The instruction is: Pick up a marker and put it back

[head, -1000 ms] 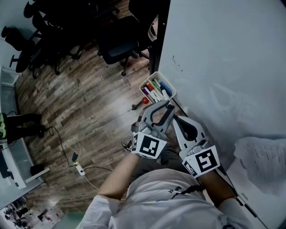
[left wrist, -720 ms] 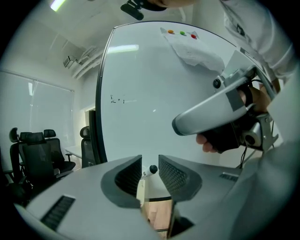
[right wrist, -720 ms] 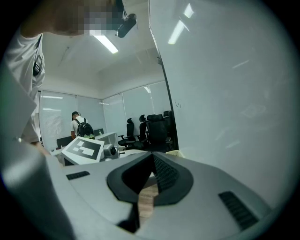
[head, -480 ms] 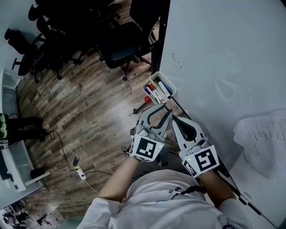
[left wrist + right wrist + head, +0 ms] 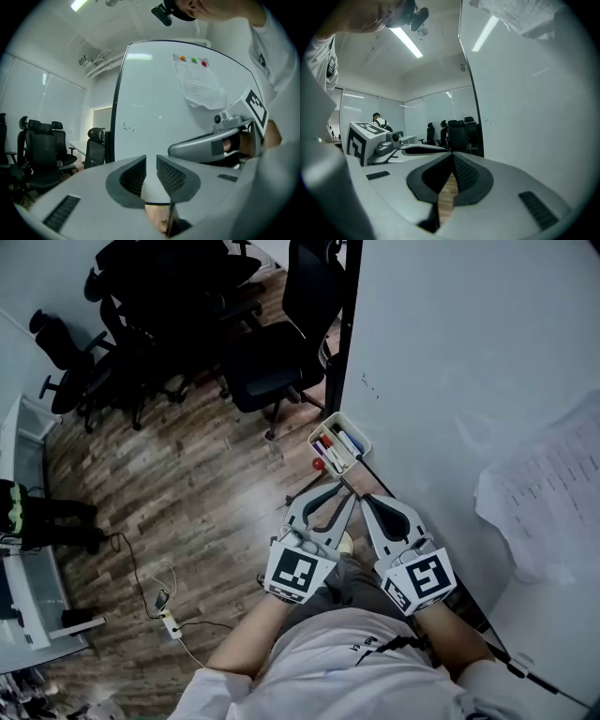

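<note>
Flanking whiteboard [image 5: 450, 352]: chairs [image 5: 267, 357], marker tray [image 5: 340, 444]

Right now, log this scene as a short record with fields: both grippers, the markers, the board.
left gripper: open; jaws have just been closing, nothing between them
right gripper: shut, empty
markers: lying in the tray, none picked up
tray: at the whiteboard's corner, ahead of both grippers, not touched
paper: hanging on the whiteboard
</note>
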`<state>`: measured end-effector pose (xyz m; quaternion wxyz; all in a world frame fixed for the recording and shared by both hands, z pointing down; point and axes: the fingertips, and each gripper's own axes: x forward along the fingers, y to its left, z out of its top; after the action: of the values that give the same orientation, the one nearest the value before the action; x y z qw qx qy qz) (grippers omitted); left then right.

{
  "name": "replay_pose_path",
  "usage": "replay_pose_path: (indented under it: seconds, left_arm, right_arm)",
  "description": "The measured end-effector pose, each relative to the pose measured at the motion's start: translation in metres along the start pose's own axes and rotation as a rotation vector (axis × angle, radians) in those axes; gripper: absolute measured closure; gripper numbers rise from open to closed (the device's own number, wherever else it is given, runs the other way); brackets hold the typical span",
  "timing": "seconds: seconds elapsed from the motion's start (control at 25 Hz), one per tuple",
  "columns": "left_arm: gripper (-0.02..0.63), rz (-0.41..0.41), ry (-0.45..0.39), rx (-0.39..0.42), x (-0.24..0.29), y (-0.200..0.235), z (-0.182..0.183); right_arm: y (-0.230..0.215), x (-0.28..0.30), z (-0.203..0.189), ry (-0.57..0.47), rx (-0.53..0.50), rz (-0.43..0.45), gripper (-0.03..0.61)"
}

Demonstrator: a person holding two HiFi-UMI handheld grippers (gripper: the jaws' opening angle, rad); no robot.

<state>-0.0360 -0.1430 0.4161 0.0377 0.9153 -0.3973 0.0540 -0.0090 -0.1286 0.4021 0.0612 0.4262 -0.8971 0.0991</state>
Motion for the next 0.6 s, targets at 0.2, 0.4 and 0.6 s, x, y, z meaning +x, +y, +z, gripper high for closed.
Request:
replay_pose_path:
  seconds: [0.2, 0.4, 0.6]
  left_arm:
    - [0.554, 0.020, -0.022, -0.010, -0.024, 0.000, 0.021]
    - [0.596, 0.043, -0.035, -0.076, -0.048, -0.001, 0.038]
    - [0.603, 0.057, -0.042, -0.108, -0.063, -0.002, 0.056]
  right_arm:
    - [0.014, -0.004, 0.012, -0.010, -0.027, -0.002, 0.565]
    - [0.029, -0.012, 0.023, -0.022, -0.044, 0.004, 0.565]
    - [0.039, -0.015, 0.035, -0.037, -0.055, 0.008, 0.565]
